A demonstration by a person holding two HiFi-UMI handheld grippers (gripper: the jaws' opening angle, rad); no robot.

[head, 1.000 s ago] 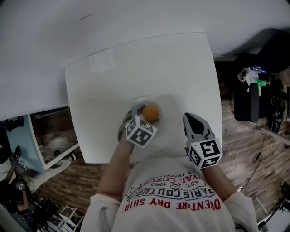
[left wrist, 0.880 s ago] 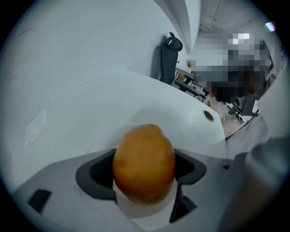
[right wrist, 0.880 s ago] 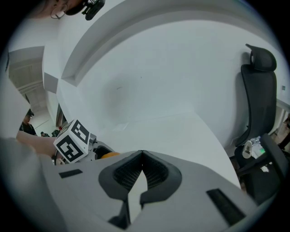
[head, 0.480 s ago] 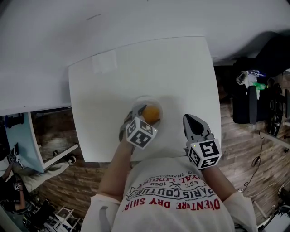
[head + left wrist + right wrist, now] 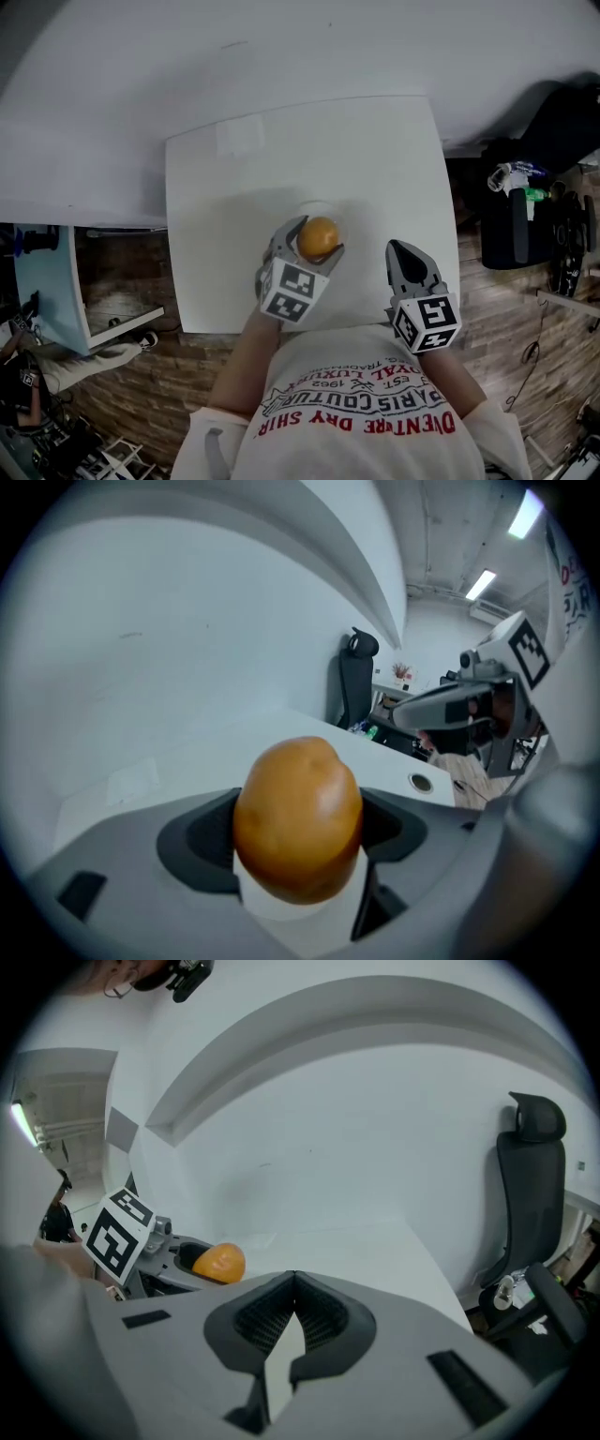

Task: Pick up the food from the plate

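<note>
The left gripper has its two jaws closed on the food, one grey jaw pressed against each flank. The food is a smooth, rounded lump, a little taller than it is wide. Its colour is an even orange-brown that turns more golden where the light catches it. In the left gripper view the food fills the gap between the dark jaw pads. It has a soft sheen on its right shoulder and a shallow dimple near the top (nothing marks it as peeled or cut).

From above, the food sits at the near edge of the pale plate. The plate's faint rim shows just beyond it on the white table. The head view does not show whether the food touches the plate.

The right gripper is over the table's near right edge, beside the left one and apart from it. Its jaws meet at the tips with nothing between them. In its view the food appears as a small orange shape in the other gripper at the left, and an office chair stands to the right past the table. The person's shirt, white with red print, fills the bottom of the head view above a wooden floor.
</note>
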